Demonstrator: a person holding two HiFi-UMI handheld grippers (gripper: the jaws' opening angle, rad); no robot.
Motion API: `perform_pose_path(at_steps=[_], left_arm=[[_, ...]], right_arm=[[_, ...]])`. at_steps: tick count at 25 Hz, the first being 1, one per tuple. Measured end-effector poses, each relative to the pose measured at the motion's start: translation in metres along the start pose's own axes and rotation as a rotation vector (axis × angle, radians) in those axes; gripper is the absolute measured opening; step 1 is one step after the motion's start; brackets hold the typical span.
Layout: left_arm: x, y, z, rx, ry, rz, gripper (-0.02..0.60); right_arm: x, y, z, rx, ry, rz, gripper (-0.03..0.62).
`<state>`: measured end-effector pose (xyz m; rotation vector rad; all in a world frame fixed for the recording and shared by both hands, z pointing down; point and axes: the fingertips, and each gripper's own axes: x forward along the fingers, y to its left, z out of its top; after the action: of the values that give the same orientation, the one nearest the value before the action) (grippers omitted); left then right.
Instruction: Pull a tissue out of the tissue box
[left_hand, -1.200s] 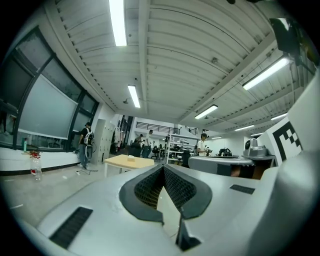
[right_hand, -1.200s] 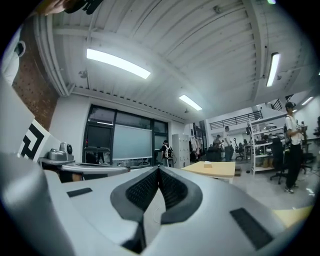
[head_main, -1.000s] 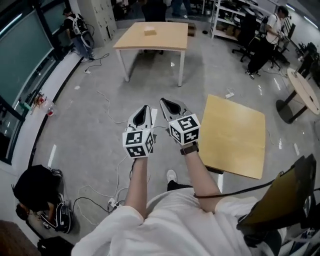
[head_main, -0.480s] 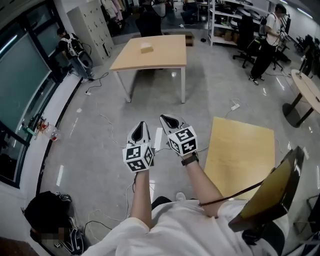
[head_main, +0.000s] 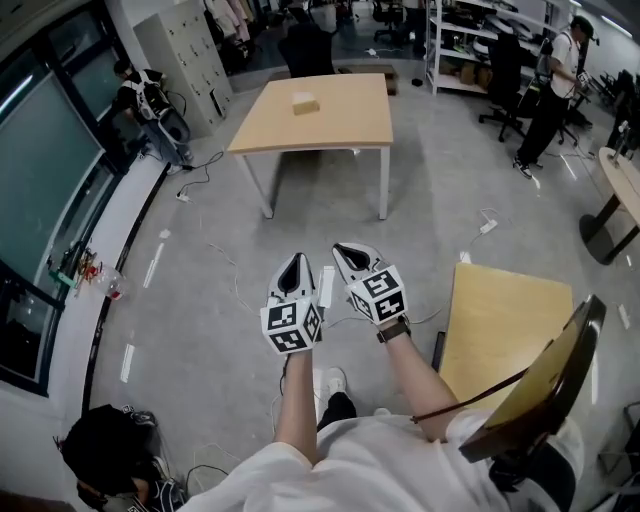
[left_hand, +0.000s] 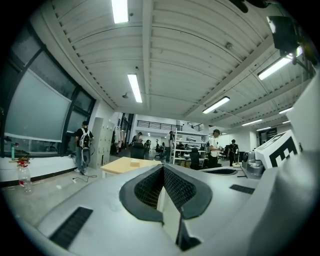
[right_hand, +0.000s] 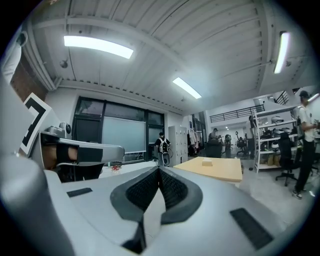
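Left tool (head_main: 294, 266): clenched, empty. Right tool (head_main: 346, 254): clenched, empty. Box (head_main: 306, 104): on far surface (head_main: 340, 135), well apart from both. No tissue visible at this range. Risk: tools arriving clenched would shove the light box; unbraced, it may lift with the tissue.

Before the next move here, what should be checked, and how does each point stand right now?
1. Tissue box in sight on the far table: ok.
2. Box within reach of either gripper: not ok, floor lies between.
3. Left gripper empty: ok, jaws shut on nothing.
4. Right gripper empty: ok, jaws shut on nothing.
5. Jaws open for a grasp: not ok.
6. Box opening visible: cannot tell, too small.
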<state>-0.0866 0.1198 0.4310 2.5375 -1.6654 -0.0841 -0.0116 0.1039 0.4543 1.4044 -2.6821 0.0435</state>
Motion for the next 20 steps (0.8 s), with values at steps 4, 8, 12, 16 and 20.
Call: perform_pose_path(at_steps=[4, 8, 12, 16, 20], left_arm=[[0.046, 0.039, 0.005, -0.017, -0.01, -0.007, 0.0], [0.087, 0.083, 0.029, -0.002, -0.056, -0.016, 0.0], [0.121, 0.138, 0.041, -0.029, -0.07, -0.019, 0.0], [0.153, 0.172, 0.04, -0.061, -0.075, -0.022, 0.0], [0.181, 0.179, 0.028, -0.123, -0.061, -0.068, 0.0]], right_arm=[[0.063, -0.024, -0.002, -0.001, 0.022, -0.002, 0.0], [0.131, -0.035, 0.02, -0.029, -0.003, -0.002, 0.0], [0.195, -0.037, 0.033, -0.058, -0.004, -0.009, 0.0], [0.235, -0.049, 0.031, -0.062, 0.009, -0.022, 0.0], [0.253, -0.065, 0.015, -0.055, 0.034, -0.037, 0.0]])
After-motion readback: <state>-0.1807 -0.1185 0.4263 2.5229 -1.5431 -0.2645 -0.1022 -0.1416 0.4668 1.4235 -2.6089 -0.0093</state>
